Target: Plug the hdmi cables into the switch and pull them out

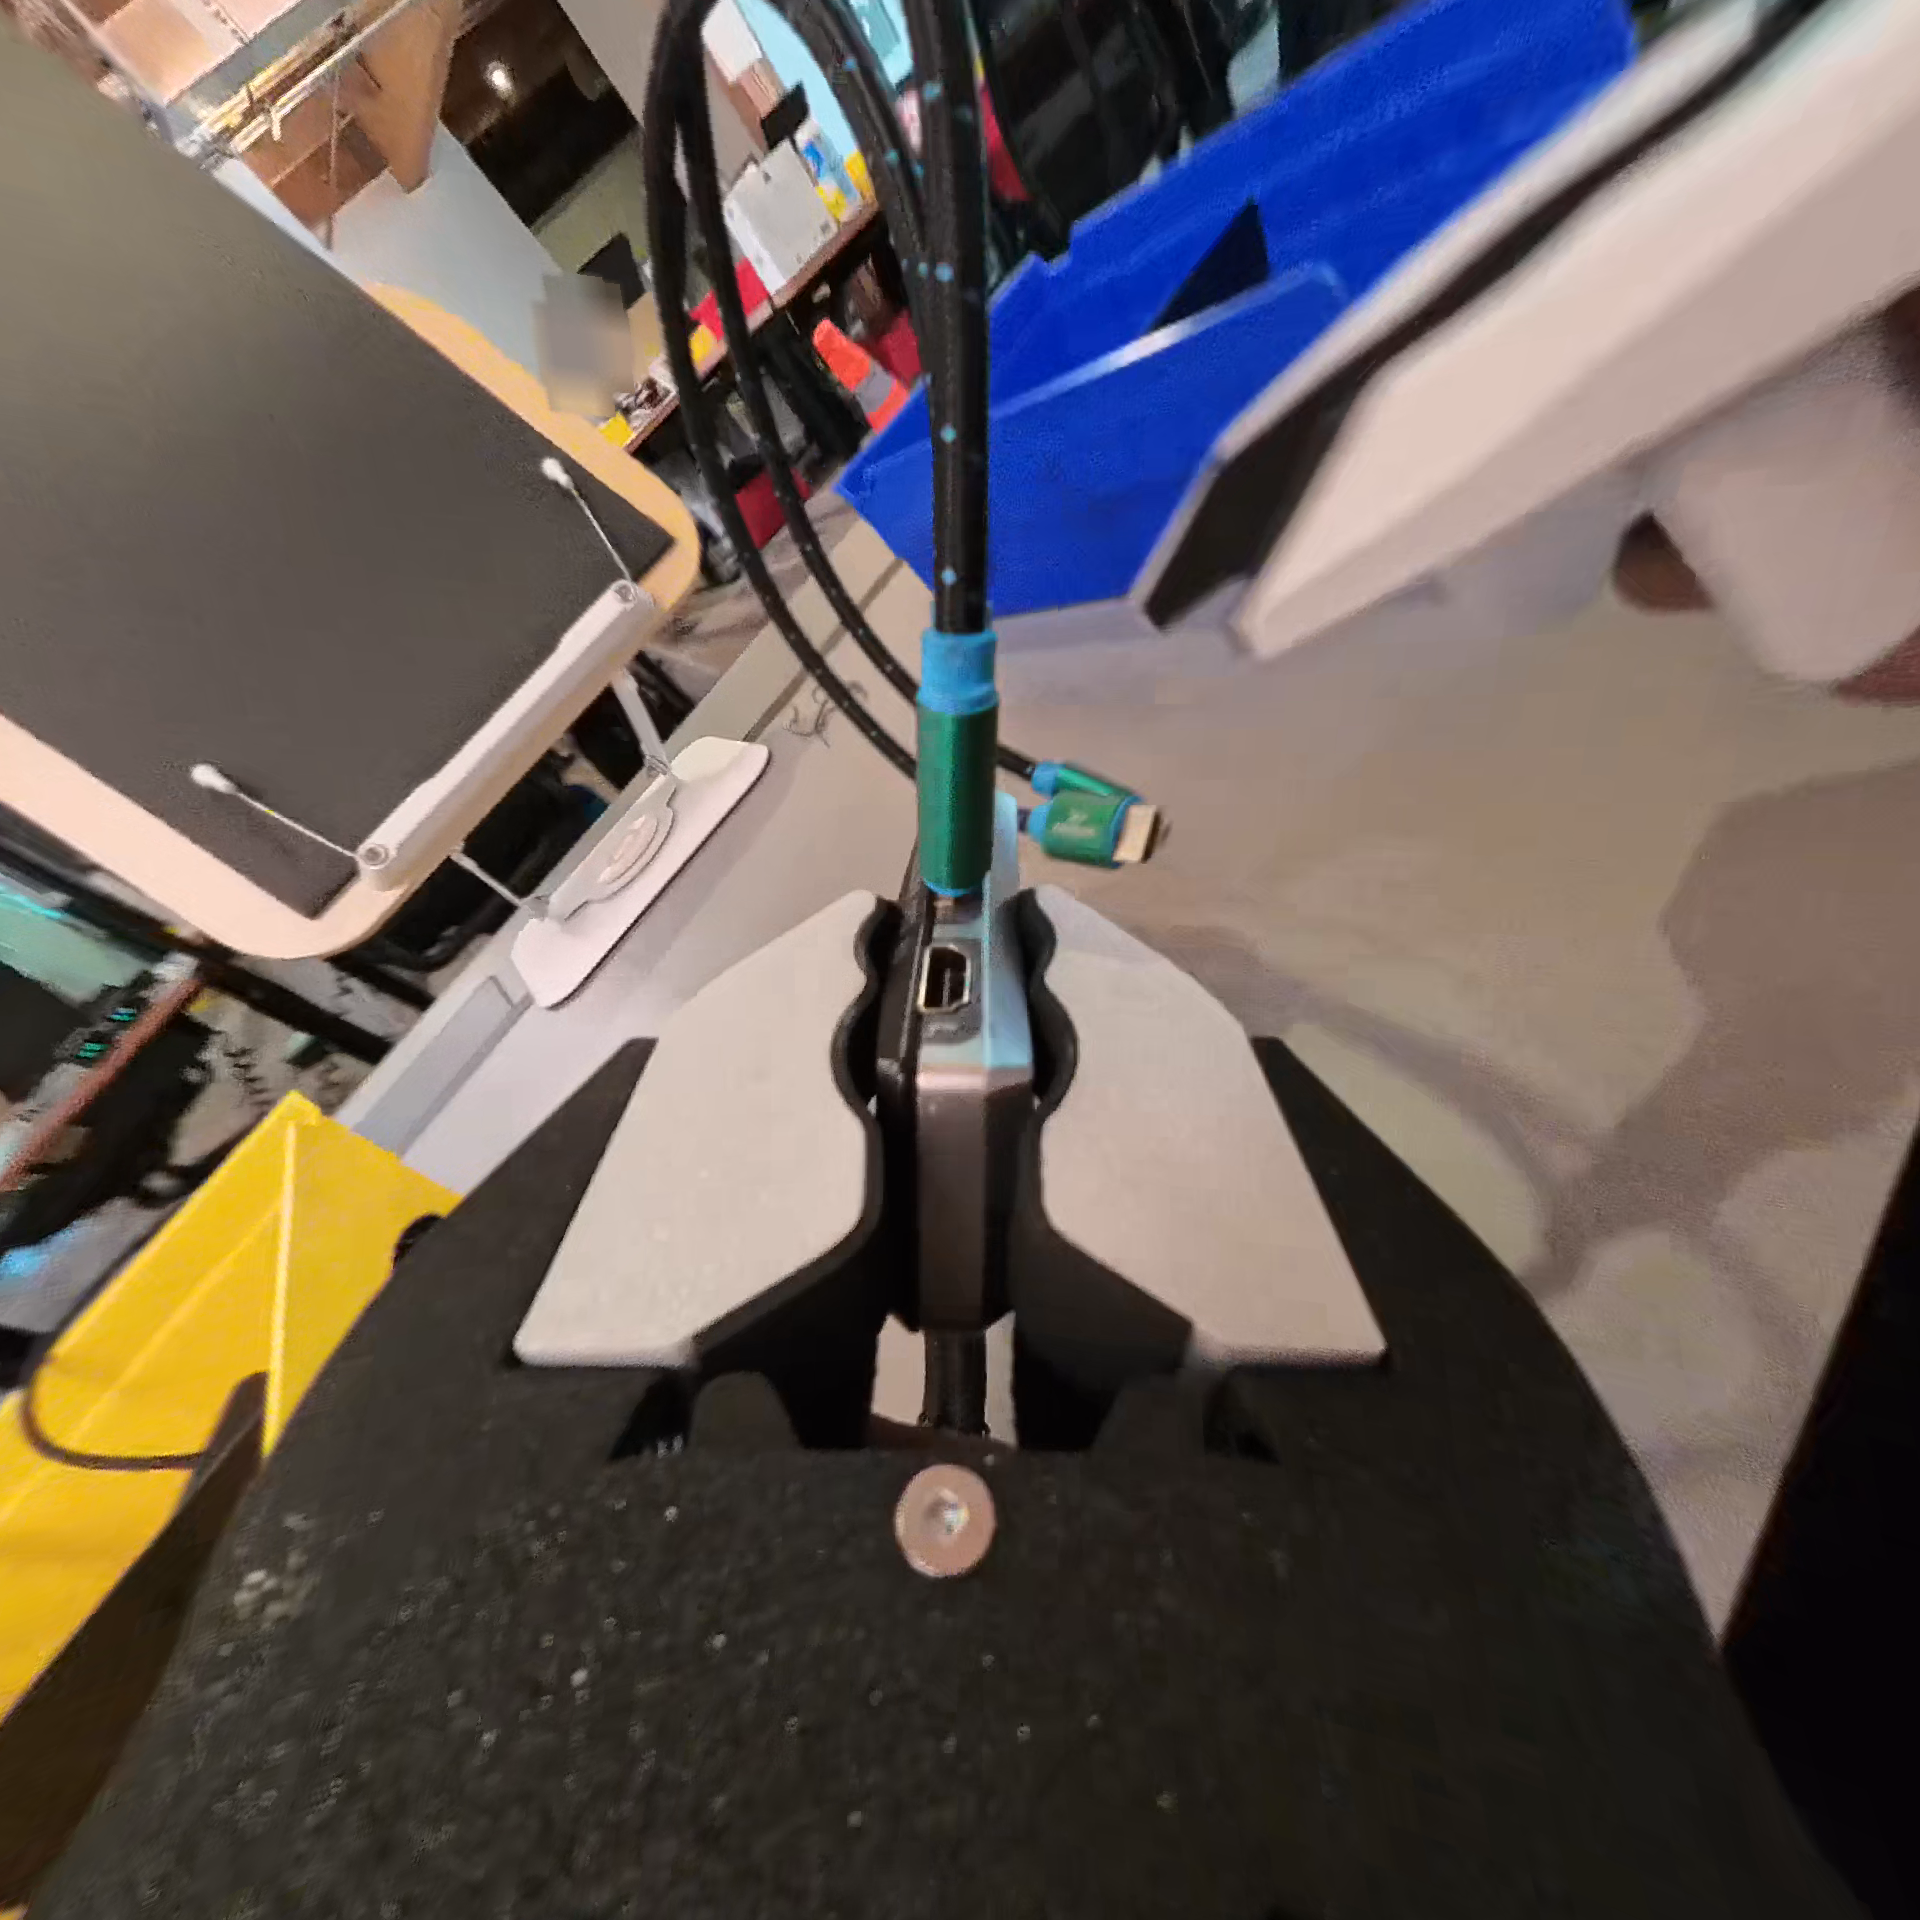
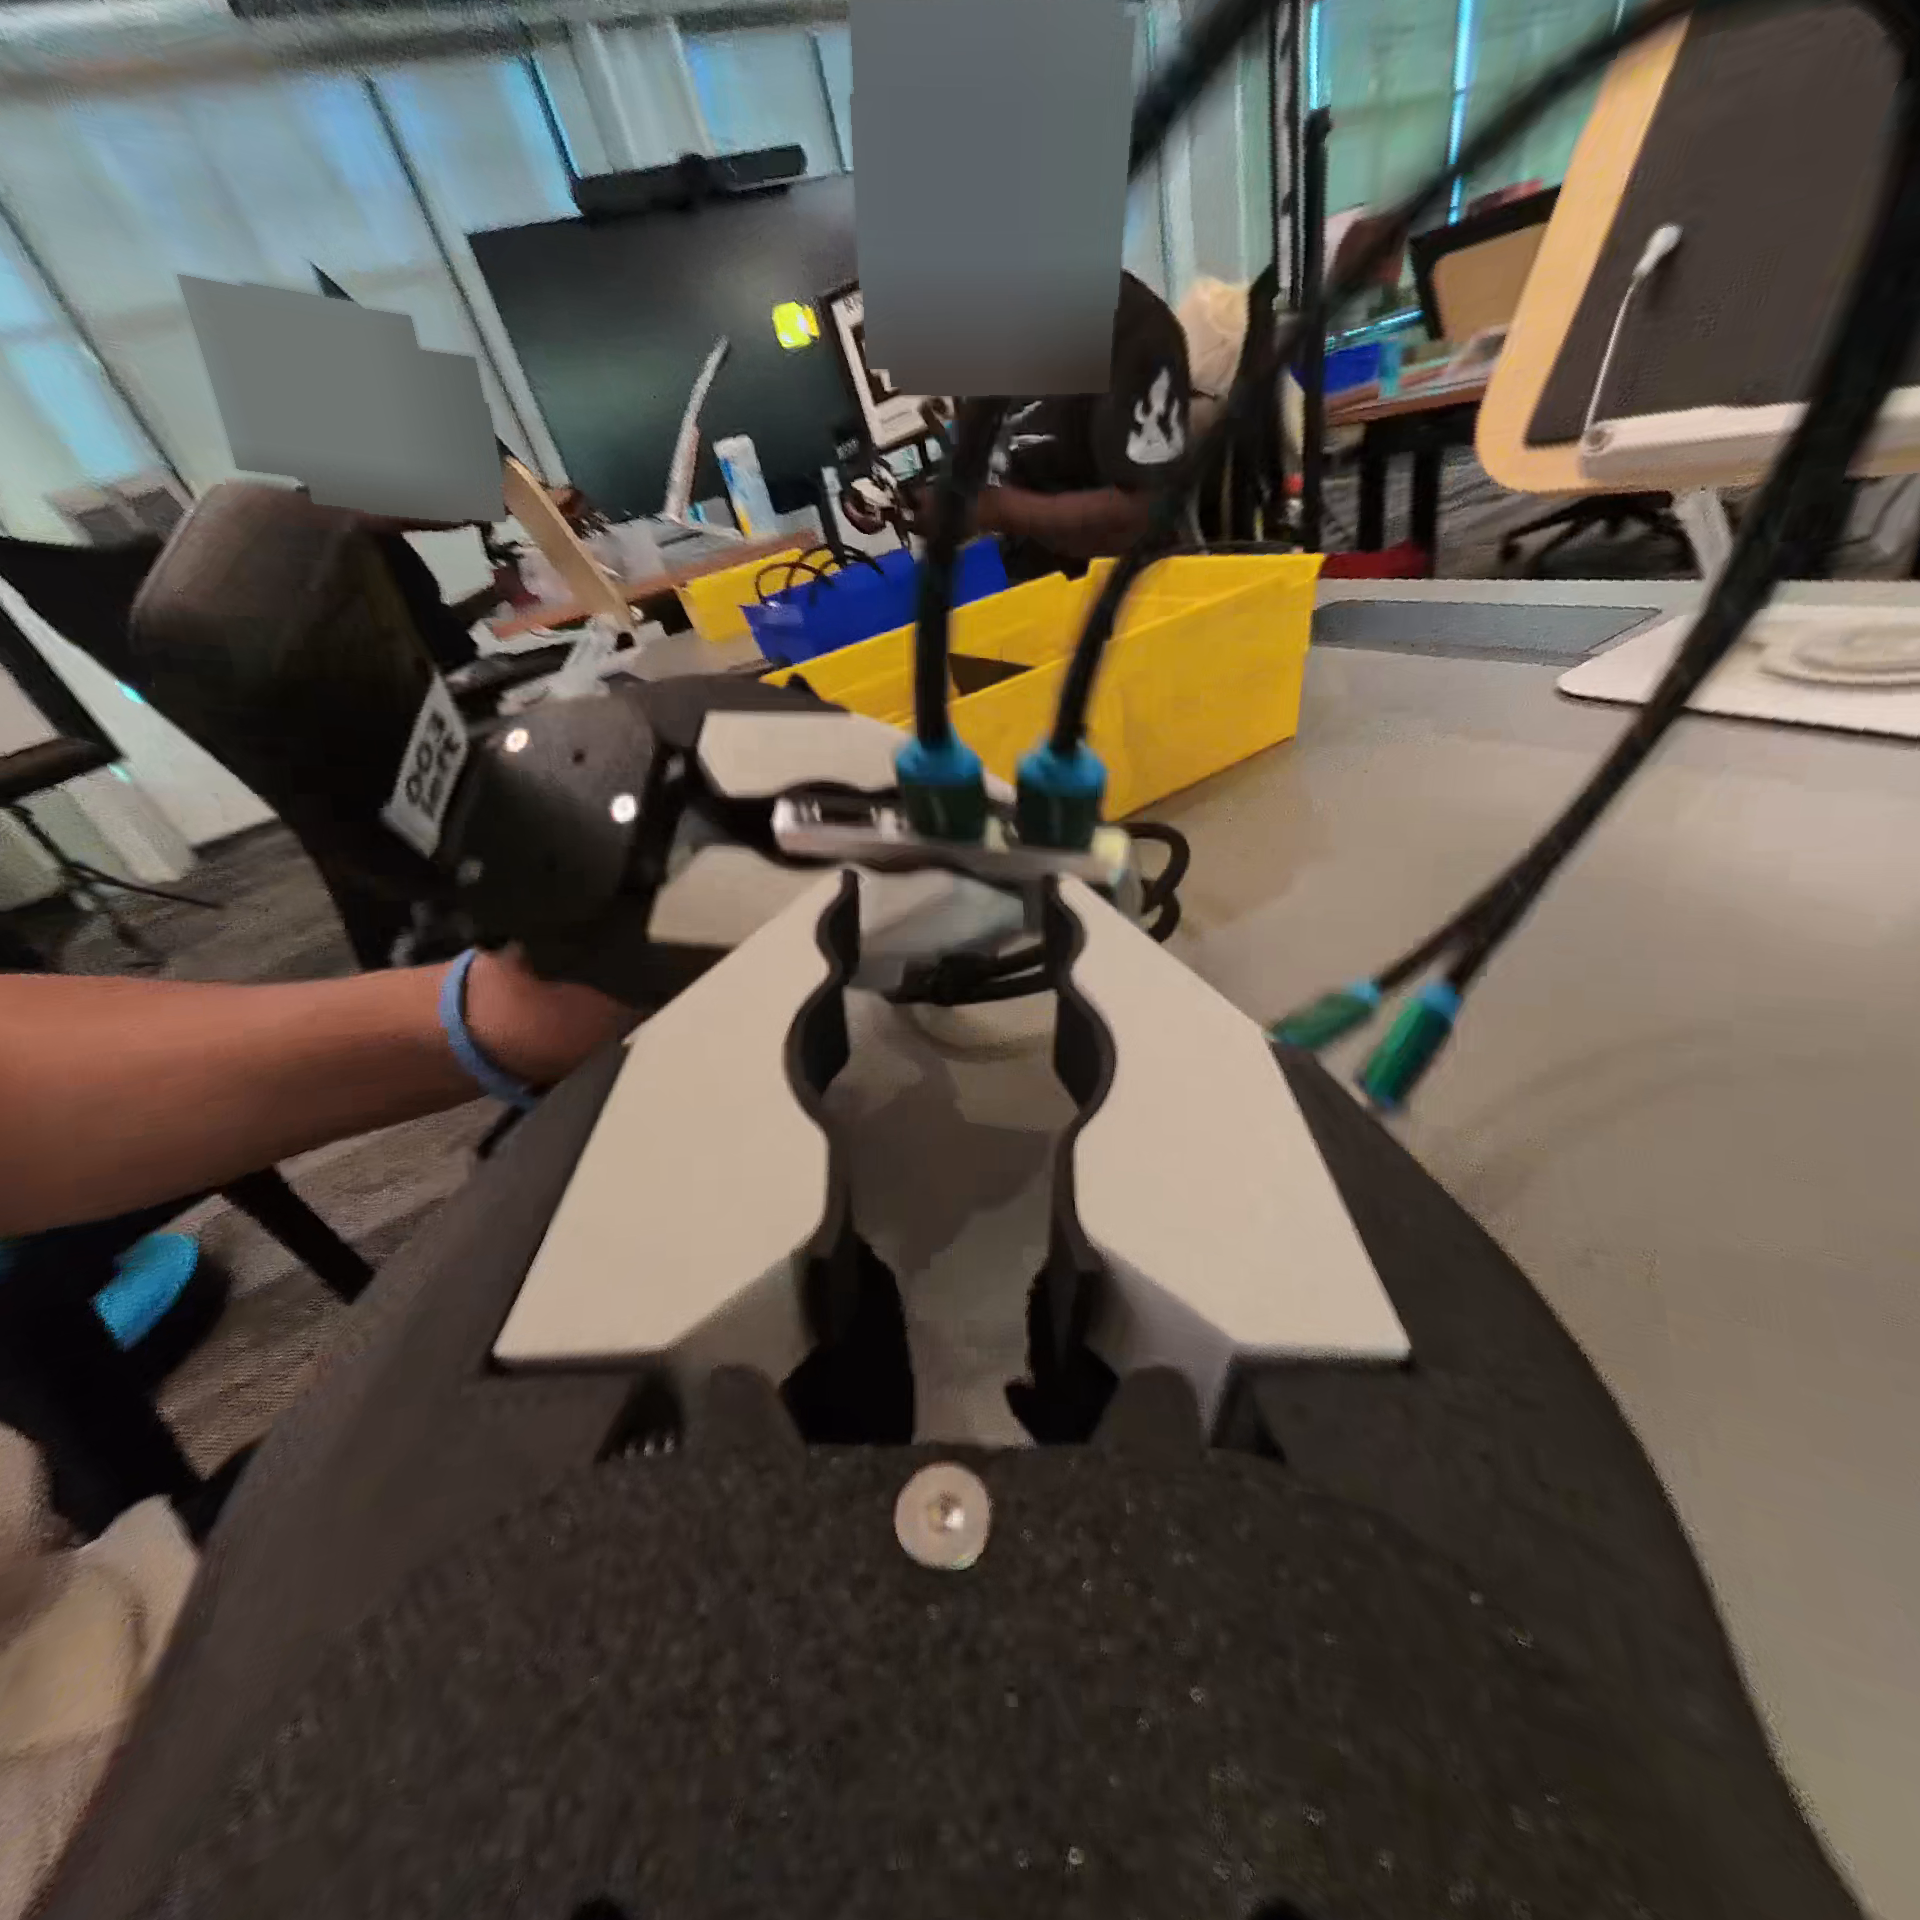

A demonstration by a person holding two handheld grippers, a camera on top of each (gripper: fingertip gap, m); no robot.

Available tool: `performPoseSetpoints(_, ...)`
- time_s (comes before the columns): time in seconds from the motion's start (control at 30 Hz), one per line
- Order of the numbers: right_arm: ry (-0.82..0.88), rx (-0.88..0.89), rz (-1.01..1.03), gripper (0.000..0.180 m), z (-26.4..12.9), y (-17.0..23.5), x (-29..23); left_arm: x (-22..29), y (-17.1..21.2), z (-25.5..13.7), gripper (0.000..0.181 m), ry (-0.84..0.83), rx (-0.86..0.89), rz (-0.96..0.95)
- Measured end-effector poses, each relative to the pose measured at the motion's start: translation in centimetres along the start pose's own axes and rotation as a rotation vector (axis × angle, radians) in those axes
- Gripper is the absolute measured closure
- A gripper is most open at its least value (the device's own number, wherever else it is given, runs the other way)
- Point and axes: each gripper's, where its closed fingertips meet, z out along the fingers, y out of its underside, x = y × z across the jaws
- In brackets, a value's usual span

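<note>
HDMI switch (image 1: 961, 1122) is clamped edge-up in the left hand-held gripper (image 1: 954, 997) above the table (image 1: 1351, 935), with two green plugs (image 2: 940, 795) seated. The right hand-held gripper (image 2: 951, 914) is held empty, parted, just below. Judged: unplugging is next, requiring closure on one plug.

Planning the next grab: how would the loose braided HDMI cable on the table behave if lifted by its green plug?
The braided cable would probably flop and trail, since it curves loosely. Its green plug looks rigid and metal-shelled, likely a firm but somewhat slick grip. Hanging cable weight might tug it sideways.
</note>
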Motion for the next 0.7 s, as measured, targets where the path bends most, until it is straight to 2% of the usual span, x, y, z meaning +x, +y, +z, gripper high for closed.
performPoseSetpoints(0.13, -0.035, -0.009, 0.016, 0.13, -0.9, -0.6, 1.3, -2.6, -3.3, -2.6, 0.159, 0.112, 0.159, -0.183)
performPoseSetpoints(0.23, -0.036, -0.016, 0.005, 0.125, -1.2, -2.3, 2.4, -4.4, -6.2, -4.5, 0.159, 0.228, 0.257, -0.345)
performPoseSetpoints(0.33, -0.124, -0.072, 0.029, 0.113, 0.0, -3.5, 1.7, -5.4, -8.8, -6.3, 0.159, 0.323, 0.364, -0.471)
performPoseSetpoints(0.43, -0.25, -0.031, 0.072, 0.105, 1.3, -6.0, -0.7, -5.6, -10.6, -7.7, 0.158, 0.411, 0.467, -0.58)
performPoseSetpoints(0.6, -0.545, 0.02, 0.304, 0.109, 2.0, -9.0, -5.2, -4.5, -11.1, -8.3, 0.159, 0.512, 0.52, -0.638)
performPoseSetpoints(0.7, -0.67, 0.003, 0.409, 0.127, 1.7, -9.2, -6.7, -3.7, -11.0, -8.4, 0.158, 0.55, 0.517, -0.636)
